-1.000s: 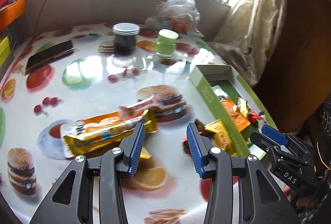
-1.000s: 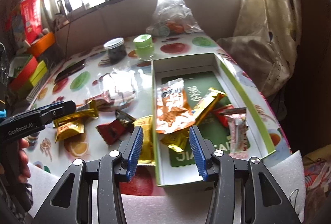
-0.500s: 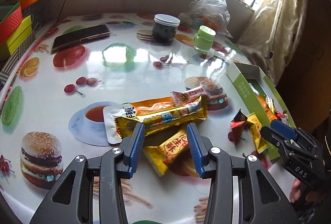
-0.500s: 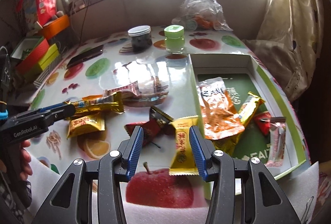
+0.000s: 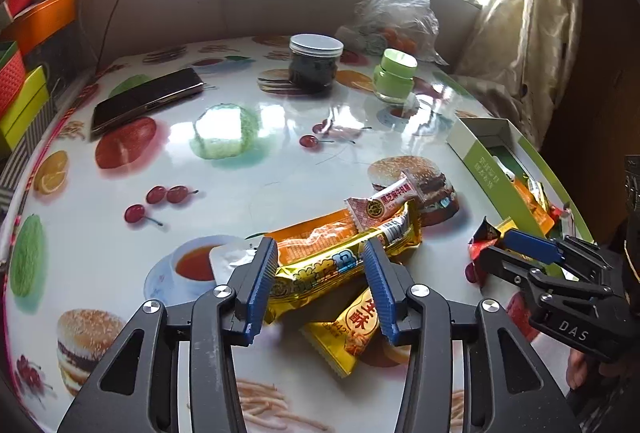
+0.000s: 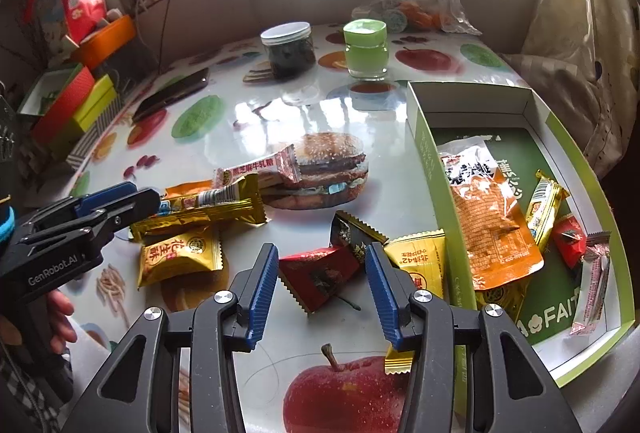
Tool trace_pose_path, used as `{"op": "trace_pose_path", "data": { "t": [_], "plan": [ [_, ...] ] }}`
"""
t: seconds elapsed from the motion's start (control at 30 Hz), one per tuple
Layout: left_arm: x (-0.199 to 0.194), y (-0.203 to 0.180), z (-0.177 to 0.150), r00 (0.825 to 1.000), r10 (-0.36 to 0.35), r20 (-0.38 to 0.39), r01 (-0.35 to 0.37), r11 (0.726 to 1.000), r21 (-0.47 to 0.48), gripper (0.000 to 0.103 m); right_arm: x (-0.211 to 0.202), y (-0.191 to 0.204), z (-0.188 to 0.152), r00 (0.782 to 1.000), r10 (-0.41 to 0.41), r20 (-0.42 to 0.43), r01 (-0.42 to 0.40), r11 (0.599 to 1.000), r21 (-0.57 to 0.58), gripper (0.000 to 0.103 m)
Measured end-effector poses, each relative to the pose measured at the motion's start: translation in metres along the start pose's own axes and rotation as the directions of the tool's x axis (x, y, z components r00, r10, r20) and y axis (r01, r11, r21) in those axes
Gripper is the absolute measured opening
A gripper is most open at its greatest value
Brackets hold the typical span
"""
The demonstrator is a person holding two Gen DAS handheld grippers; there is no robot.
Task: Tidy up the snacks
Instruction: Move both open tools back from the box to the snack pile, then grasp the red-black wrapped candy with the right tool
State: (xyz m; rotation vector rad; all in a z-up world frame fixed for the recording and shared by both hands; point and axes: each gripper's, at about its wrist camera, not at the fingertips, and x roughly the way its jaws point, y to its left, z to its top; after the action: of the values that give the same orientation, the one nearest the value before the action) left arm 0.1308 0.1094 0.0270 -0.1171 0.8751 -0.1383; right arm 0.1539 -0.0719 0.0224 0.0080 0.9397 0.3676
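the left gripper point(image 5: 320, 273) is hovering with its 2 jaws apart, having just been opening, straddling a long gold snack bar point(image 5: 344, 265) without pressing it. the right gripper point(image 6: 322, 275) is hanging with jaws apart over a red triangular snack packet point(image 6: 320, 275). at 3 o'clock from that packet, the green-and-white box point(image 6: 430, 169) is holding an orange pouch point(image 6: 494, 217).

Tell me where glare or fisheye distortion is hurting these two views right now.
Left wrist: window light glares off the glossy table between the phone and the dark jar; edges bend and darken. Right wrist: windows blow out white, glare streaks lie before the green jar, and the green box curves; the wrappers read sharp.
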Motion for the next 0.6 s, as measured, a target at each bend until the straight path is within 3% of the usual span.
{"op": "trace_pose_path", "data": {
  "t": [0.3,0.47,0.6],
  "plan": [
    [0.014,-0.005,0.001,0.999,-0.011,-0.048,0.014,0.998,0.059,0.048,0.017,0.008,0.004,0.999,0.048,-0.021,-0.048,0.999,-0.018,0.045],
    [0.018,-0.012,-0.002,0.997,-0.011,-0.082,0.021,0.993,0.119,0.048,0.022,0.011,0.005,0.999,0.035,-0.033,-0.036,0.999,-0.037,0.045],
    [0.02,-0.018,-0.005,0.995,-0.008,-0.097,0.022,0.989,0.149,0.048,0.025,0.011,0.003,0.999,0.016,-0.04,-0.018,0.999,-0.042,0.038]
  ]
}}
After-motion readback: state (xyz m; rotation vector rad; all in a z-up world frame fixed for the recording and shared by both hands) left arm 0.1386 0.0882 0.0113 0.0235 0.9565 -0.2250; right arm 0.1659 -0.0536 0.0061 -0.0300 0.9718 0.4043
